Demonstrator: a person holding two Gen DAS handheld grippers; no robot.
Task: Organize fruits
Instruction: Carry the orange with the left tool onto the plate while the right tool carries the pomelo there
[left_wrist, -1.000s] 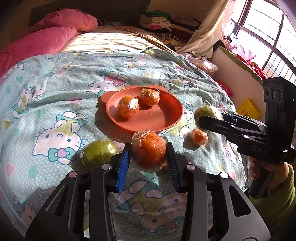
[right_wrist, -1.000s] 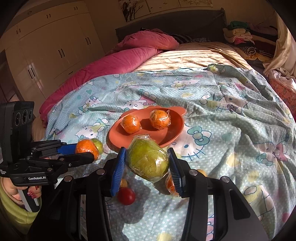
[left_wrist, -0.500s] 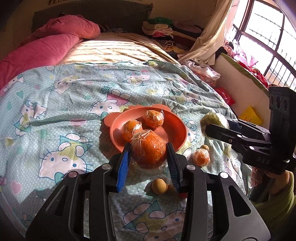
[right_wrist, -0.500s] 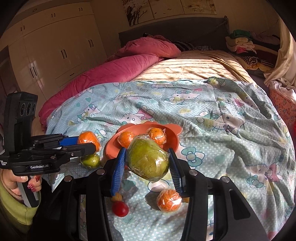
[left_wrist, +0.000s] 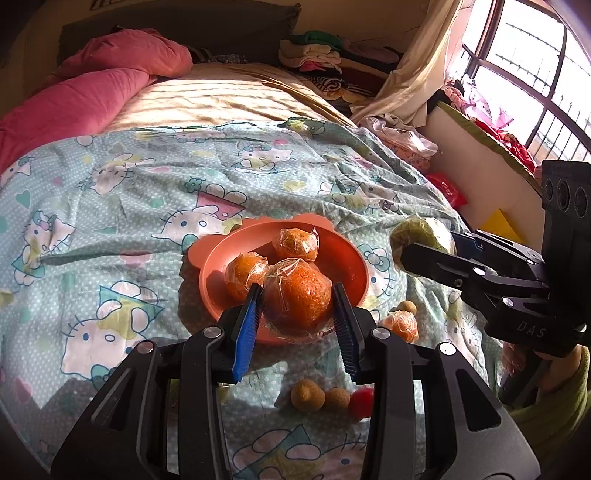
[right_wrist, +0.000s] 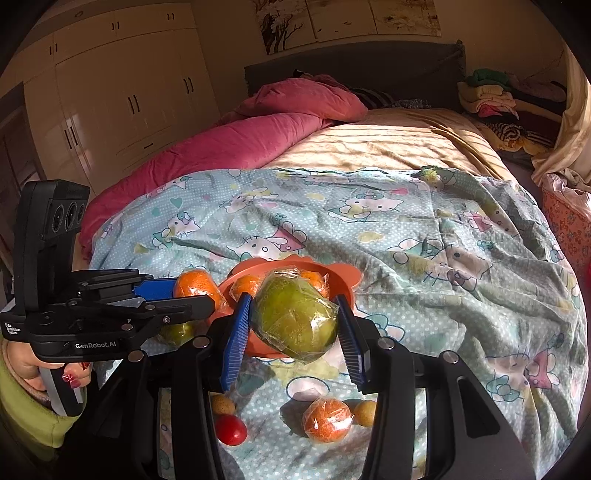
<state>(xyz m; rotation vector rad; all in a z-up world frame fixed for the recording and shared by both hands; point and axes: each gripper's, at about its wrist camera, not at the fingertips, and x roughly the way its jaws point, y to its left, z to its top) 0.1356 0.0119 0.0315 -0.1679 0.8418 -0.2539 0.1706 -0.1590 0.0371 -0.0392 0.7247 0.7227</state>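
1. Left wrist view: the left gripper (left_wrist: 296, 295) has its jaws closed on a wrapped orange (left_wrist: 297, 293), gripped at its widest part, one blue pad on each flank. The fruit hangs over the near rim of the orange plate (left_wrist: 347, 258).
2. Right wrist view: the right gripper (right_wrist: 293, 321) has its jaws closed on a wrapped green fruit (right_wrist: 295, 319), also taken across the middle, held just in front of the plate.
3. Handling, as a judgement: both fruits look firm and moderately heavy, but the cling film is slick and wrinkled, so a fruit may slide inside its wrap. Holding at the widest girth, as now, seems safest; a hard squeeze could bruise the flesh or tear the film.
4. On the plate sit 2 smaller wrapped oranges (left_wrist: 245, 269) (left_wrist: 295, 243), close together, leaving bare room at the right side.
5. The plate rests on the cartoon-print sheet (left_wrist: 110, 206) of the bed, a soft and rumpled surface on which round fruit may roll.
6. Loose on the sheet near the grippers: 1 more wrapped orange (right_wrist: 327, 419), a small red fruit (right_wrist: 231, 430) and a few small tan fruits (left_wrist: 307, 396). Another green fruit (right_wrist: 177, 332) shows partly behind the left gripper in the right view.
7. Several fruits remain off the plate, so the task looks roughly half done.
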